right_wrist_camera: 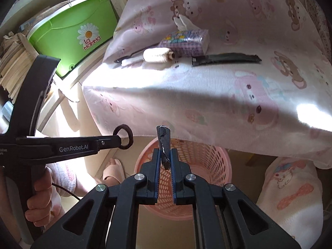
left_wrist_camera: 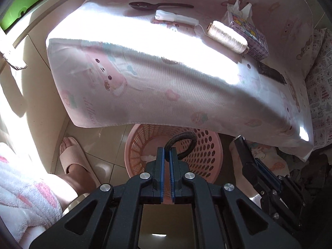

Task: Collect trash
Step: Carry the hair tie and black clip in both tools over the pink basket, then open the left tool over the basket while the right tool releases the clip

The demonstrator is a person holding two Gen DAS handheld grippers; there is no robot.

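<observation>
The hair tie (left_wrist_camera: 182, 145) is being pinched by the left gripper (left_wrist_camera: 167, 151), the dark roll (right_wrist_camera: 164, 147) by the right gripper (right_wrist_camera: 165, 157); the basket (left_wrist_camera: 211, 151) is lying directly below both jaws.

Dark hair tie (left_wrist_camera: 184, 145), black wrapper (right_wrist_camera: 164, 147) above pink basket (right_wrist_camera: 207, 155).

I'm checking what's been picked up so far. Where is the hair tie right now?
The hair tie is pinched in the left gripper, held over the pink basket on the floor, just below the table's draped cloth edge.
</observation>
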